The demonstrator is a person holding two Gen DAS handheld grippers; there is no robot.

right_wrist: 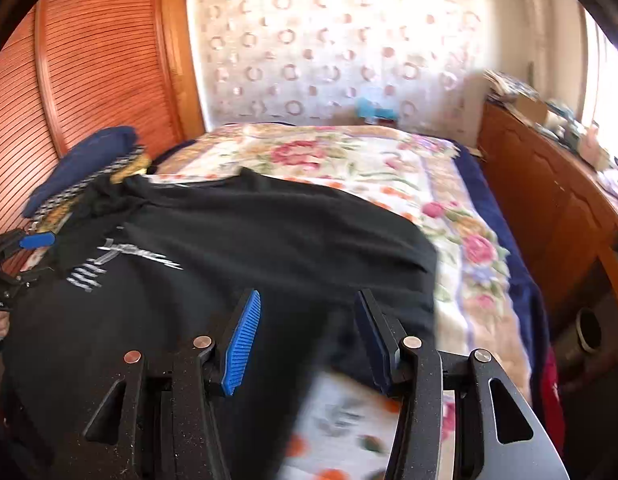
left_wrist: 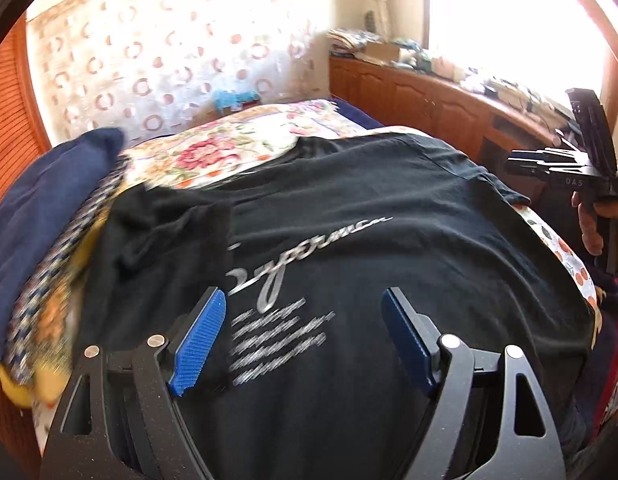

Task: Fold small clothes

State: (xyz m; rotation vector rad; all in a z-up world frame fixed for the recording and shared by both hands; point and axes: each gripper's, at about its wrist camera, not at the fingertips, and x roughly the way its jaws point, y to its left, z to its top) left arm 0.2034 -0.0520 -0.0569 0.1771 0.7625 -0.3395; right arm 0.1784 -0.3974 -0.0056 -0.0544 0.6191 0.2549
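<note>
The black T-shirt [left_wrist: 389,208] lay spread on the floral bedspread [right_wrist: 389,168], its left sleeve folded inward. The left gripper [left_wrist: 303,340] hovered wide and empty; the right gripper [right_wrist: 307,340] was likewise parted. Bare bedspread stretched beyond the shirt. The pile of clothes [left_wrist: 41,220] was blurred, perhaps several garments.

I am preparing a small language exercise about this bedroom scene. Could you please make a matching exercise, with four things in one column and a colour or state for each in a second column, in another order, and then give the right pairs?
Column 1
1. T-shirt
2. blanket
3. left gripper
4. pile of clothes

Column 2
A. floral pattern, covering the bed
B. black with silver lettering, spread flat
C. dark blue on top, lying at the left of the bed
D. open, above the printed text

Right pairs: 1-B, 2-A, 3-D, 4-C
</note>
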